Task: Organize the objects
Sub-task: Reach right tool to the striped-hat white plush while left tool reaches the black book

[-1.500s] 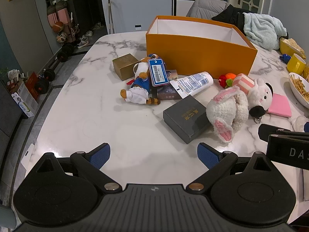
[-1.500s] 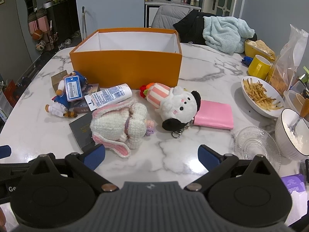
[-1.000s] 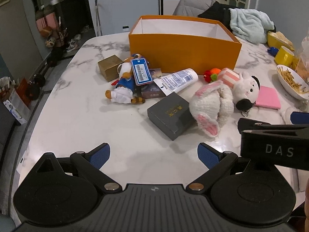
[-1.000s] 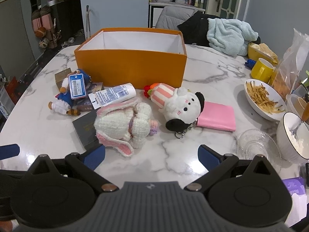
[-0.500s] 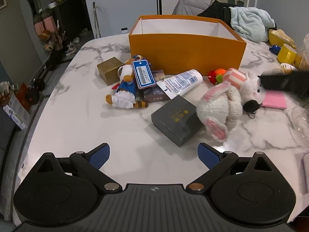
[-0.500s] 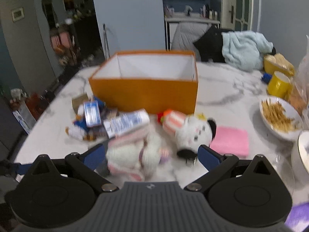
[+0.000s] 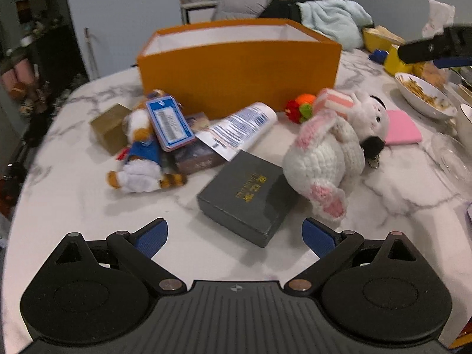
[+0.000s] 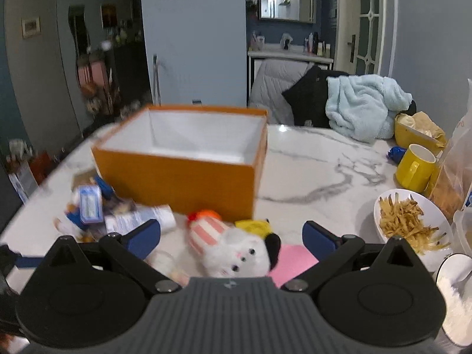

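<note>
An empty orange box (image 7: 239, 65) (image 8: 180, 177) stands on the marble table (image 7: 73, 194). In front of it lie a dark grey box (image 7: 246, 197), a crocheted white-pink rabbit (image 7: 321, 162), a white plush with a striped hat (image 7: 362, 112) (image 8: 236, 250), a white tube (image 7: 242, 129), a tagged plush doll (image 7: 141, 153), a gold box (image 7: 109, 128) and a pink pad (image 7: 402, 128). My left gripper (image 7: 234, 234) is open just before the dark grey box. My right gripper (image 8: 231, 237) is open, raised above the white plush.
At the right stand a bowl of fries (image 8: 410, 221), a yellow mug (image 8: 417, 168), a yellow container (image 8: 419, 129), a white bowl (image 8: 455, 301) and a glass dish (image 7: 451, 159). Chairs with a light blue blanket (image 8: 365, 106) sit behind the table.
My right gripper has risen and tilted up, now seen high at the right of the left wrist view. My left gripper has moved closer to the dark grey box.
</note>
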Demonstrator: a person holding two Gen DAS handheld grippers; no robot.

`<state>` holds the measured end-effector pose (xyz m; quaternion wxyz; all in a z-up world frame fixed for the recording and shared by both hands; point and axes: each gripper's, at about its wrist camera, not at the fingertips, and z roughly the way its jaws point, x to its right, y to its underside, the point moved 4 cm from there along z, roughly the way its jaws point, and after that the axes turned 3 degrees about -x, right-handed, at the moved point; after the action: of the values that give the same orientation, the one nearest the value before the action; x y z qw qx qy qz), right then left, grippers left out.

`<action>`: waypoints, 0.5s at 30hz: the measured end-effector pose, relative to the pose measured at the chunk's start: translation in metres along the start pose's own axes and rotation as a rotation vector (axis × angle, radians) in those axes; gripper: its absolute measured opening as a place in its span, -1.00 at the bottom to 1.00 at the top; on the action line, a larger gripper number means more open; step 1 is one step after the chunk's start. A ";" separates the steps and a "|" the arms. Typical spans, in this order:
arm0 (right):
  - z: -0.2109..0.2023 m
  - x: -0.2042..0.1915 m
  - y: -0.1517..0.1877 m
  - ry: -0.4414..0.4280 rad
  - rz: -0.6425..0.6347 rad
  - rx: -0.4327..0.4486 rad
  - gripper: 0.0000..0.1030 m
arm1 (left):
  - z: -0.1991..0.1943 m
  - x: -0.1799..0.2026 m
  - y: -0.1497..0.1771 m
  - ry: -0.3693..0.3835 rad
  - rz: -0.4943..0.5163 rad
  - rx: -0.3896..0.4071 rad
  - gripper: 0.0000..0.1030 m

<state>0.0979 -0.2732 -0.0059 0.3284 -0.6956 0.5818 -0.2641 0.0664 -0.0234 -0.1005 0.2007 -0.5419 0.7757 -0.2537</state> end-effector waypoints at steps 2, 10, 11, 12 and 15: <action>0.013 0.003 0.005 -0.007 -0.017 -0.048 0.98 | 0.006 0.000 0.000 0.015 0.004 -0.002 1.00; 0.038 0.007 0.015 -0.028 -0.016 -0.096 0.98 | 0.029 -0.003 -0.006 0.031 0.058 -0.001 1.00; 0.040 0.006 0.015 -0.024 -0.022 -0.098 0.98 | 0.032 -0.003 -0.006 0.038 0.072 0.001 1.00; 0.043 0.005 0.015 -0.021 -0.025 -0.101 0.98 | 0.034 -0.003 -0.007 0.045 0.088 0.006 1.00; 0.050 0.001 0.015 -0.021 -0.028 -0.111 0.98 | 0.040 0.001 -0.010 0.060 0.145 0.016 1.00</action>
<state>0.1264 -0.2684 -0.0495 0.2919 -0.7235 0.5823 -0.2288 0.0971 -0.0345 -0.1258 0.1997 -0.4749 0.8165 -0.2606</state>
